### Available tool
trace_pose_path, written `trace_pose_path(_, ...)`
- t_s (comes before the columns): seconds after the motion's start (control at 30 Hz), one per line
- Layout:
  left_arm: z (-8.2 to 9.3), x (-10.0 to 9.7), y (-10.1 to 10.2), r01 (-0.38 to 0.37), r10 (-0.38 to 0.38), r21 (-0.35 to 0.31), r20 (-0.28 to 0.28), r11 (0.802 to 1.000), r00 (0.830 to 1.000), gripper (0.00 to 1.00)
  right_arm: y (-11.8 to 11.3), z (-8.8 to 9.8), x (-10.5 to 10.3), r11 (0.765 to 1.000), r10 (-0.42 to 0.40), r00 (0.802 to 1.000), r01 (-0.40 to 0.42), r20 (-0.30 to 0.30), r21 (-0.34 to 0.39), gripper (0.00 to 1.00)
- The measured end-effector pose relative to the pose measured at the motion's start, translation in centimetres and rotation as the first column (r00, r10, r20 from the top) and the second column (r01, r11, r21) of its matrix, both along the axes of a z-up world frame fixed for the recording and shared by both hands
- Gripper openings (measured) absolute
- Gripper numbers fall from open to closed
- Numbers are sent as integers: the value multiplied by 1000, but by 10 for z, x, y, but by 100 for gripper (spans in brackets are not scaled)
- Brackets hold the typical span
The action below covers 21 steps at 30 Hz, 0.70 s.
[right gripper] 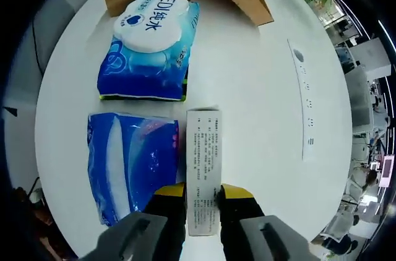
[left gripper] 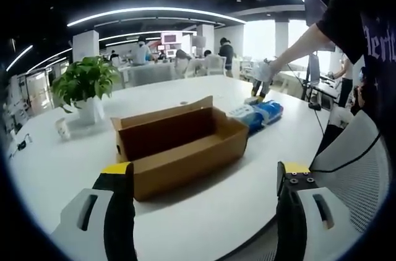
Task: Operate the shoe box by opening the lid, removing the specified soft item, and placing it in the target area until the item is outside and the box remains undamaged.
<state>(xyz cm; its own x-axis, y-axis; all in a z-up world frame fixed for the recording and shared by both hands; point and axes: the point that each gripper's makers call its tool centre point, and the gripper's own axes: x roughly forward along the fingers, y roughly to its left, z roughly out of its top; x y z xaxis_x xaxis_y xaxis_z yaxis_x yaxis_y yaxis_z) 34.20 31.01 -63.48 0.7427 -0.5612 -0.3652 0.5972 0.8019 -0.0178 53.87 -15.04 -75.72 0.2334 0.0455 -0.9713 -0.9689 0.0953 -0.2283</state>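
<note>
Shoe box (left gripper: 179, 143) open, looks empty | my right gripper (right gripper: 202, 196) clamps small white carton (right gripper: 203, 171) beside wipes packs (right gripper: 151, 44) | left gripper (left gripper: 204, 177) wide | release left, I judge.

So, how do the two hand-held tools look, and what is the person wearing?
In each view, the tool has two black jaws with yellow tips, rising from pale grey housings with slot-shaped openings. The left tool has small screws showing on one jaw. The right tool looks the same. In the left gripper view, the person wears a black short-sleeved shirt with pale lettering and a white glove.
</note>
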Motion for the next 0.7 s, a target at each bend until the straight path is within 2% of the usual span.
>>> trace_pose_path(0.43,1,-1,1,-1,1,2,-2,1000,1000,94,0,1,0,1000,-16,1000,16,0,10,17)
trace_pose_path(0.57,1,-2,0,2,-2,4,-3,1000,1000,94,1,2,1,1000,-16,1000,16,7,9,22)
trace_pose_path(0.7,1,-2,0,3,-3,5,-4,1000,1000,94,1,4,2,1000,-22,1000,22,14,12,24)
